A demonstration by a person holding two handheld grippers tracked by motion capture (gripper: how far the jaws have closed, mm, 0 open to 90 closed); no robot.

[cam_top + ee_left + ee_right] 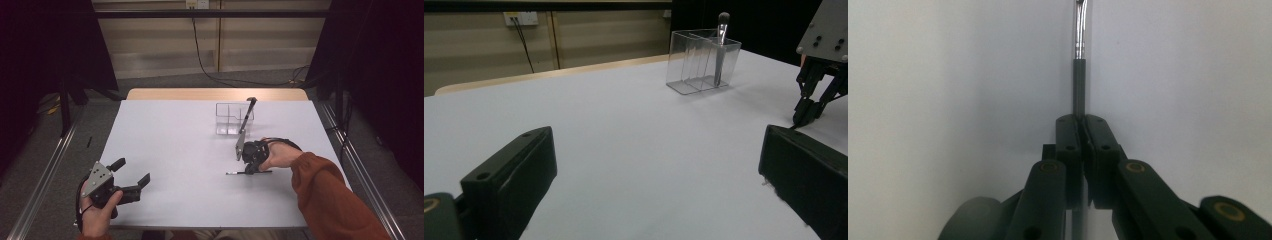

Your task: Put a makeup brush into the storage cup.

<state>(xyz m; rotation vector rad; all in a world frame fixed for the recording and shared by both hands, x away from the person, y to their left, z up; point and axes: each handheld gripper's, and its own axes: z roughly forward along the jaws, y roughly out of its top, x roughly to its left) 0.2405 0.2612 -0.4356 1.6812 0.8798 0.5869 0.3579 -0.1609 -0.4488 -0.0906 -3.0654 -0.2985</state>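
At the lower left of the high view the left hand-held gripper (134,172) rests on the white bench (175,150) with its jaws wide apart, nothing between them; right of centre, the right hand-held gripper (244,161) is clamped on a thin dark brush (1079,85) lying flat on the bench. Beyond it, at upper centre, a clear divided holder (229,120) has a second brush (247,116) leaning in it.

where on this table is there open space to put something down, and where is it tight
The widest bare stretch of the table runs from the left gripper up to the far edge, left of the clear holder. The near edge between the two forearms is also free. It is tight on the right, where the right gripper pinches a thin brush just below the holder.
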